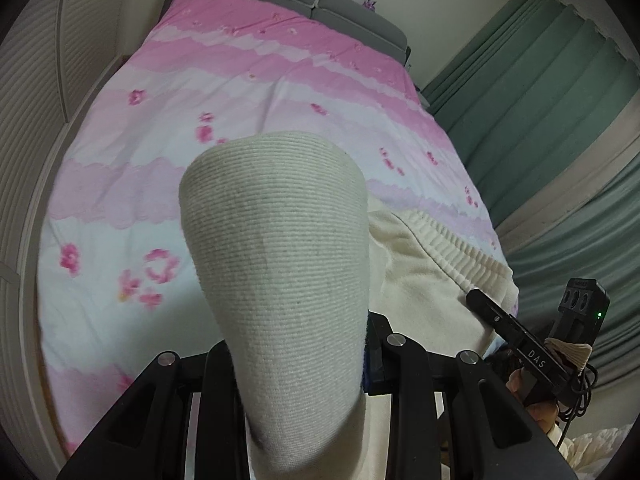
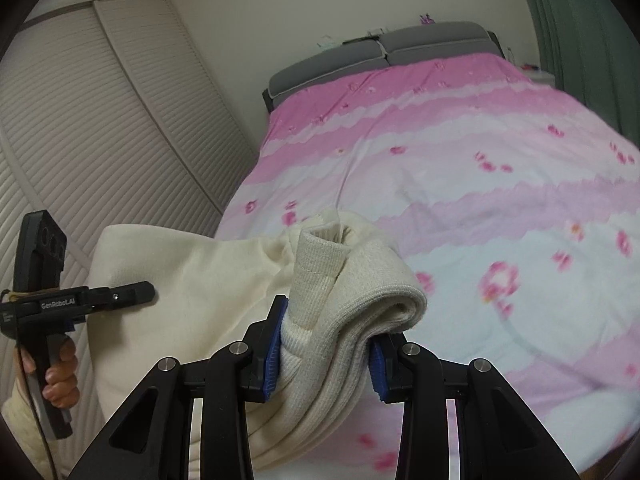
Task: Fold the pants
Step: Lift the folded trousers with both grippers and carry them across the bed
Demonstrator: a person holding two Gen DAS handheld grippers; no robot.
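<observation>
Cream pants [image 1: 432, 280] hang over the bed, their elastic waistband showing to the right in the left wrist view. My left gripper [image 1: 296, 360] is shut on a ribbed leg cuff [image 1: 276, 272], which bulges up and hides the fingertips. In the right wrist view my right gripper [image 2: 326, 340] is shut on the other ribbed cuff [image 2: 352, 292], bunched between its blue pads [image 2: 274, 356]. The pants' body [image 2: 192, 280] spreads to the left. Each gripper shows in the other's view: the right gripper [image 1: 492, 316] and the left gripper [image 2: 136, 292], held by a hand [image 2: 60, 376].
A pink and white floral duvet [image 1: 240, 92] [image 2: 500, 184] covers the bed below. A grey headboard [image 2: 400, 48] stands at the far end. Louvred wardrobe doors [image 2: 100, 120] run along the left side, and green curtains [image 1: 540, 112] hang on the right.
</observation>
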